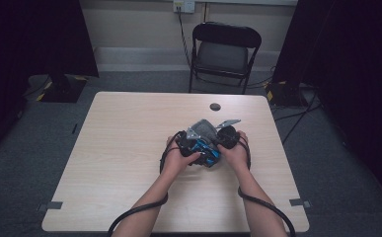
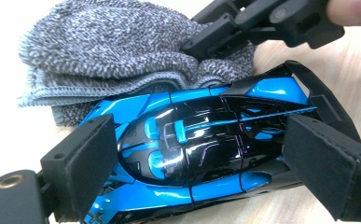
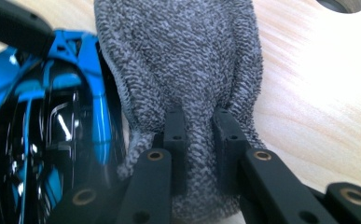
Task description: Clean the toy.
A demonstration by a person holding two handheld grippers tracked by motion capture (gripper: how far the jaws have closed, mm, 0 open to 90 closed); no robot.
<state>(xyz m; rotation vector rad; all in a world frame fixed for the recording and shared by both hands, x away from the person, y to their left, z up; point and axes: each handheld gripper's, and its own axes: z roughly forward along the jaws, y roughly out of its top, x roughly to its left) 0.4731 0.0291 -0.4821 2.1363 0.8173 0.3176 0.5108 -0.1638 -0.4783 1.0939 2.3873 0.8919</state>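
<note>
Toy car (image 2: 201, 144), blue and black, on the table (image 1: 124, 148) near its middle, gripped across its body by the left gripper (image 2: 201, 158), pads pressed on both sides. Grey cloth (image 3: 183, 70) bunched just beyond the car, touching it. Right gripper (image 3: 200, 140) clenched on a fold of the cloth.

— What are you looking at there?
— A glossy blue-and-black toy car (image 2: 201, 144) is lying mid-table, seemingly on its wheels; a folded grey knitted cloth (image 3: 183, 60) is bunching up, touching its side.
</note>
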